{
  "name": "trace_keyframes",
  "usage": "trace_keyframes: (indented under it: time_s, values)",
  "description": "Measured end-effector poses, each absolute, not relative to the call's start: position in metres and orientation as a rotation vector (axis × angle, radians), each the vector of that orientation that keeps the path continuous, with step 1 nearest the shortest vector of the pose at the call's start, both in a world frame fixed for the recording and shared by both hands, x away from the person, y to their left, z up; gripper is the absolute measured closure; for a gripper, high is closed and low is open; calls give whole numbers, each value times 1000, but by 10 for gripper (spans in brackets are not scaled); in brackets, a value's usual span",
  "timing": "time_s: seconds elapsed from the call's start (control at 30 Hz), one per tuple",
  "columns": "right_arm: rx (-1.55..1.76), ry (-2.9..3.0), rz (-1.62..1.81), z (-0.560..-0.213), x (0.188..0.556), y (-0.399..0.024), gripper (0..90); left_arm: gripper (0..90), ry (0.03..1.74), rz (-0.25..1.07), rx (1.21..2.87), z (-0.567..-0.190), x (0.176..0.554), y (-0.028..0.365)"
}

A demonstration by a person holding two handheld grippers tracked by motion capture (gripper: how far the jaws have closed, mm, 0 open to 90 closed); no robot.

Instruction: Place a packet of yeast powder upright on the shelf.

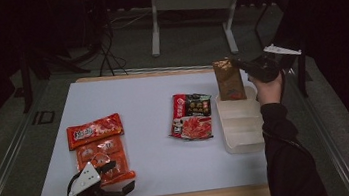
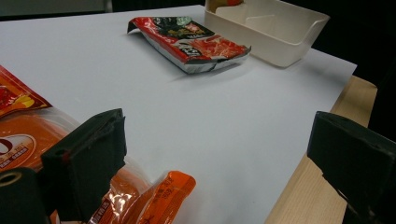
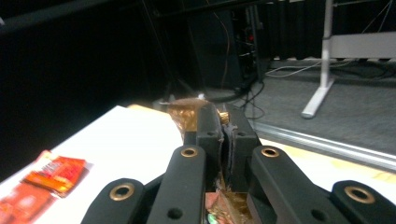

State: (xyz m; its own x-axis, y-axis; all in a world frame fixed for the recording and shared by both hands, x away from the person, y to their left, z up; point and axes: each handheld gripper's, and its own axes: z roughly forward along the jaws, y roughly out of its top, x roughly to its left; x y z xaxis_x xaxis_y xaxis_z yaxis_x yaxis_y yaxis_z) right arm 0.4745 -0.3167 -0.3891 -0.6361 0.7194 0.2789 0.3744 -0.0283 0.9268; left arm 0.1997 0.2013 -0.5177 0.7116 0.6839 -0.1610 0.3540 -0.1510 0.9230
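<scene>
The right gripper (image 1: 242, 64) has its jaws pinching a brown foil packet (image 1: 228, 79), held upright over the far end of the cream tray (image 1: 242, 140). Left of the tray, at the desk's near edge, the left gripper (image 1: 119, 174) rests with jaws spread beside an orange snack pack (image 1: 103, 152).

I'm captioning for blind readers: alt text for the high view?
The right gripper holds a brown packet upright over a cream tray. The open left gripper rests by orange packets.
</scene>
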Motion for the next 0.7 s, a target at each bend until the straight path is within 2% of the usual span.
trace_keyframes:
  time_s: [0.37,0.7]
  values:
    - [1361,1967,1618,-409,474,-325,866,52,823,356,1763,-518,199,201]
    - [1410,1944,1480,-410,465,-339,835,51,820,355,1767,-518,199,200]
